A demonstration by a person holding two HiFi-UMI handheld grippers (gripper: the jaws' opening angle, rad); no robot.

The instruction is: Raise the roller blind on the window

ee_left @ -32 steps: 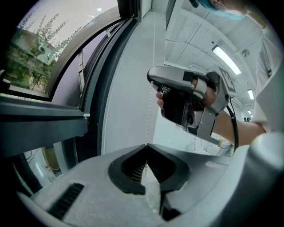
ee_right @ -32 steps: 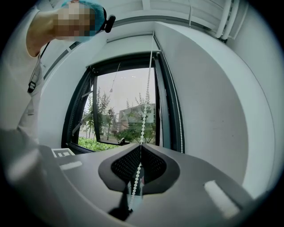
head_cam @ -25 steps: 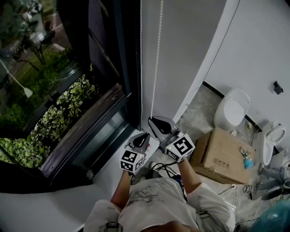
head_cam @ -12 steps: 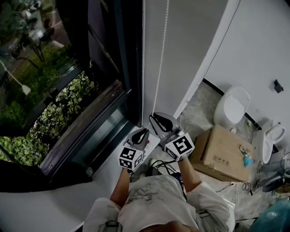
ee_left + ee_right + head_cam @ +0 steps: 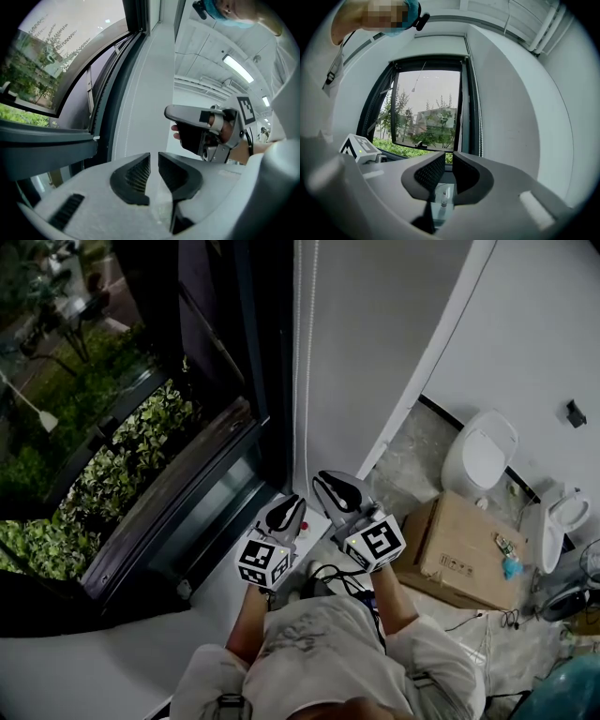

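Bare white room, dark-framed window (image 5: 426, 108) looking onto greenery. Right gripper (image 5: 449, 161) has just been opening: narrow gap, nothing in it. Left gripper (image 5: 154, 161) shows a slim gap too, also empty. Two bead chain (image 5: 298, 334) strands hang by the frame just past them. Can't pick out the blind itself. Off right: two toilets (image 5: 480, 460), one box (image 5: 459, 554).

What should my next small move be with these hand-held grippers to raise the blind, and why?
Probably bring the left hand-held gripper to the bead chain and close on it for a pull. The right hand-held gripper has just been opening its jaws, with nothing between them. The left one's narrow gap is empty too, and the chain hangs free beside the window frame.
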